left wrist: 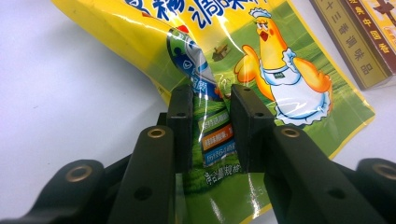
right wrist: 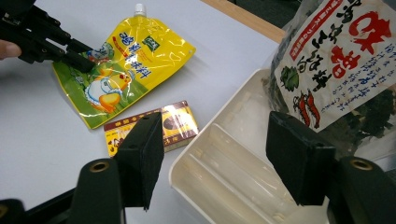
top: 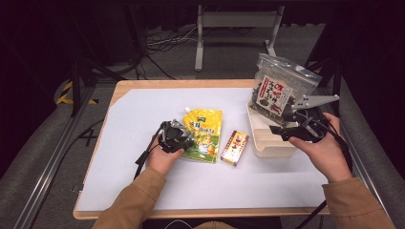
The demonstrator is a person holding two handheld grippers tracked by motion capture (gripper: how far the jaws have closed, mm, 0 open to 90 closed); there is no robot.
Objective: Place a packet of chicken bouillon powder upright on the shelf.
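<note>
Left claw pinching yellow pouch — right claw open, over tray

Bright table, dark surroundings; glare on the yellow pouch.

The glossy yellow-and-green spouted plastic pouch carries a cartoon yellow chicken in a white apron and blue lettering. The flat rectangular cardboard box is dark red and gold. The clear plastic bag bears a white label with red characters. The moulded tray is cream.
</note>
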